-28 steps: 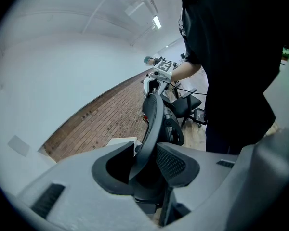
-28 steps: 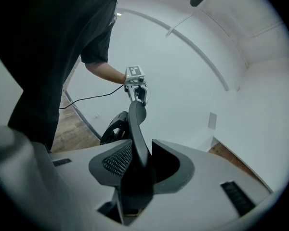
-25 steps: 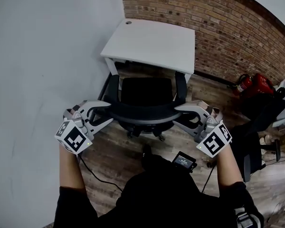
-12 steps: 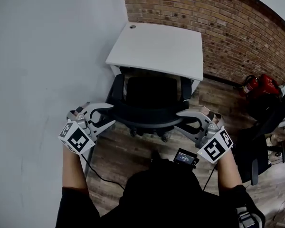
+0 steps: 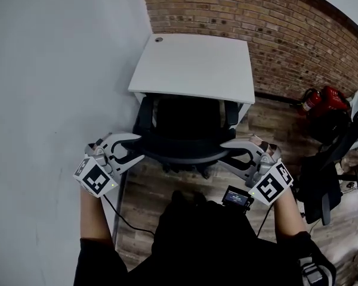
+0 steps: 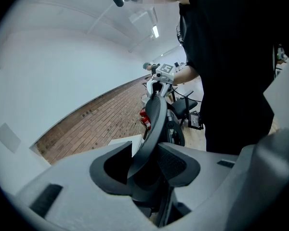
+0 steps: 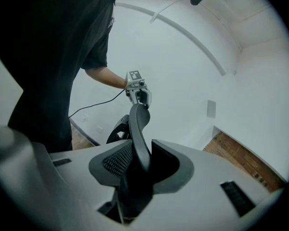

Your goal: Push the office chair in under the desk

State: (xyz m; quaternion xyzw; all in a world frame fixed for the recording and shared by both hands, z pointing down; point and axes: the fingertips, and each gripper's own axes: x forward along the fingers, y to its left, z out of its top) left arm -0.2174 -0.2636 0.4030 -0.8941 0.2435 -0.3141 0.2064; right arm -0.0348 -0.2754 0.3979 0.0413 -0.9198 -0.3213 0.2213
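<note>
The black office chair [image 5: 188, 121] stands with its seat partly under the white desk [image 5: 194, 64], its backrest towards me. My left gripper [image 5: 137, 148] is shut on the left end of the backrest's top rim [image 5: 182, 155], and my right gripper [image 5: 225, 154] is shut on the right end. In the left gripper view the rim [image 6: 154, 119] runs up out of the left gripper [image 6: 144, 162]; its jaws have just been opening a little with the rim still between them. The right gripper view has the rim [image 7: 137, 129] seated in the right gripper [image 7: 137, 165].
A white wall runs along the left and a brick wall [image 5: 274, 22] behind the desk. Red fire extinguishers [image 5: 322, 103] and another black chair [image 5: 331, 165] stand at the right. A cable [image 5: 128, 222] lies on the wooden floor by my left side.
The chair has rolled forward towards the desk, so more of its seat is beneath the top. Both grippers moved forward with the backrest.
</note>
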